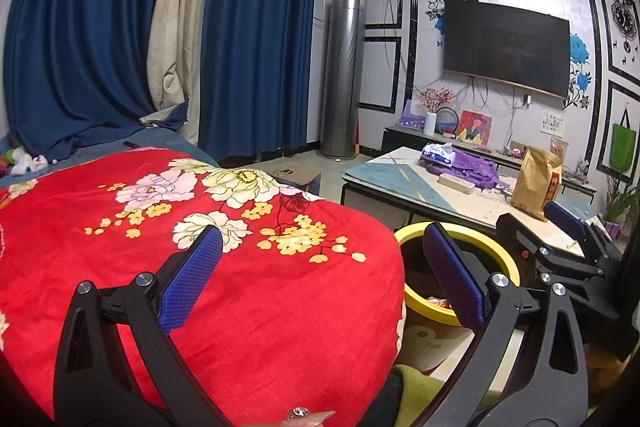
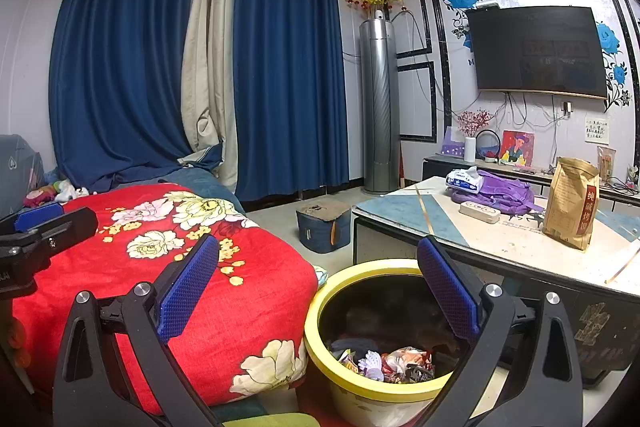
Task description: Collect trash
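Observation:
A yellow-rimmed trash bin (image 2: pixel 320 311) stands on the floor between the red flowered blanket (image 2: pixel 224 311) and the low table (image 2: pixel 500 247). Crumpled wrappers (image 2: pixel 396 363) lie in its bottom. My right gripper (image 2: pixel 320 291) is open and empty, held above the bin's near side. My left gripper (image 1: pixel 320 279) is open and empty over the blanket's edge (image 1: pixel 280 307), with the bin (image 1: pixel 416 295) under its right finger. The right gripper also shows in the left wrist view (image 1: pixel 552 227), and the left one in the right wrist view (image 2: pixel 40 223).
On the table are a brown paper bag (image 2: pixel 570 203), a purple cloth (image 2: pixel 504 191), a tissue pack (image 2: pixel 462 179) and a white power strip (image 2: pixel 478 211). A blue footstool (image 2: pixel 323 225) stands on the floor. Toys (image 2: pixel 60 193) lie at the blanket's far end.

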{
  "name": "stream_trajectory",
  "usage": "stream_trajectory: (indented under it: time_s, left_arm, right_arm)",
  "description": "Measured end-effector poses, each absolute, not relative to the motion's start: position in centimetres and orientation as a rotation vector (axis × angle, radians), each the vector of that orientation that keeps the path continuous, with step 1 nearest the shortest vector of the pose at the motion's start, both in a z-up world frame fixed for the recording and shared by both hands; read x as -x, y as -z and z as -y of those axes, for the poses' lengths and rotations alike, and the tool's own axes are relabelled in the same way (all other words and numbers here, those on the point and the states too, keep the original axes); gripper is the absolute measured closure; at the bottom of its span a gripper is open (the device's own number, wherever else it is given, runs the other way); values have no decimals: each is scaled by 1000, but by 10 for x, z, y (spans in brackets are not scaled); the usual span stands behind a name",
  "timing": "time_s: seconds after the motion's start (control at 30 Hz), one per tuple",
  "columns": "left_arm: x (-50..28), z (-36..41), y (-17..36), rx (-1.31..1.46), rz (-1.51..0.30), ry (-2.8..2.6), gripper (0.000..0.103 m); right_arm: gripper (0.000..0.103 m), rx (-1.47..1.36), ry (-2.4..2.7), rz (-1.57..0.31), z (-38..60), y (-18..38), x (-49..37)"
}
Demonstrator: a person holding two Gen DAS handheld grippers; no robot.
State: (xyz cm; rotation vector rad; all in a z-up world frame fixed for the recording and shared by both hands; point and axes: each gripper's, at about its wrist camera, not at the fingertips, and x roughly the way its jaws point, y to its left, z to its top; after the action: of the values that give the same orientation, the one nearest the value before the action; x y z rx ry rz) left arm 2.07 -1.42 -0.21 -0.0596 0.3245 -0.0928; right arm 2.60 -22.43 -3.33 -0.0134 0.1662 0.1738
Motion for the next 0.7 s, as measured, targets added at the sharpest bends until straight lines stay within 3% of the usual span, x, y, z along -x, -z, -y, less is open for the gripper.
stream_trajectory:
  time_s: [0.5,0.7]
  left_arm:
    - [-30,-12,4,142,-371,39,11]
    - [-18,-124,0,197,-486,-254,11]
  right_arm:
    - [6,2,-217,-217,202,29,-40]
    - [6,35,-481,-295,89,9,-56]
